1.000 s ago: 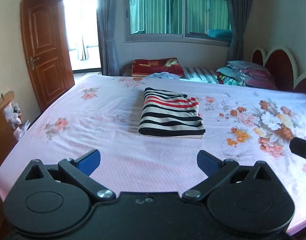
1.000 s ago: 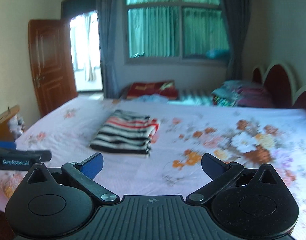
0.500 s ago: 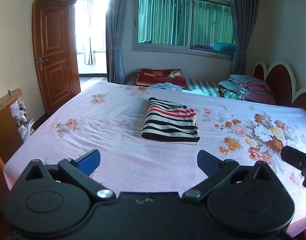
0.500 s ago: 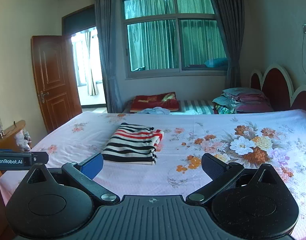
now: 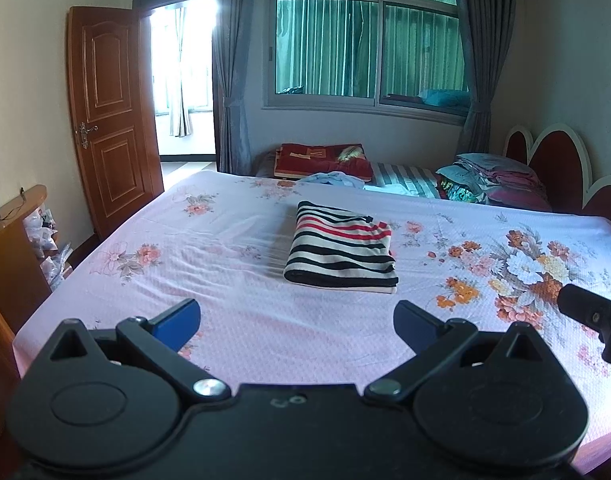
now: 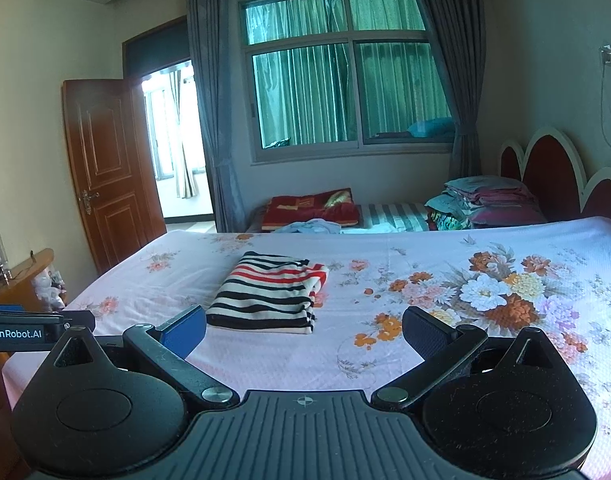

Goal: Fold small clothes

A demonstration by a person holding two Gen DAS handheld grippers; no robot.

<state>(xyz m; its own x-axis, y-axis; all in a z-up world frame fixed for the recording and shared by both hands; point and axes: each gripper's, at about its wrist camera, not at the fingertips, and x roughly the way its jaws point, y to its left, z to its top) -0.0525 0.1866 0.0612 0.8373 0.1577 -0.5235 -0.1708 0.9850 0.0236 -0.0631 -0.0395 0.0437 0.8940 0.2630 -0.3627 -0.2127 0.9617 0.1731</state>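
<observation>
We see a folded striped shirt (image 5: 341, 252) lying flat mid-bed, on a pink floral sheet (image 5: 241, 320); the left tool (image 5: 295, 320) hovers at the near edge, jaws spread, holding nothing; the right tool (image 6: 303, 330) hovers beside it, jaws also spread and empty; both sit well apart from the shirt; folded bedding (image 6: 485, 200) lies far right.

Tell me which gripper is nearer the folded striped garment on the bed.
Right, though only slightly. The right gripper hovers open just short of the striped garment, which lies ahead and a little to its left. The left gripper hangs open farther back, with the garment almost straight ahead.
</observation>
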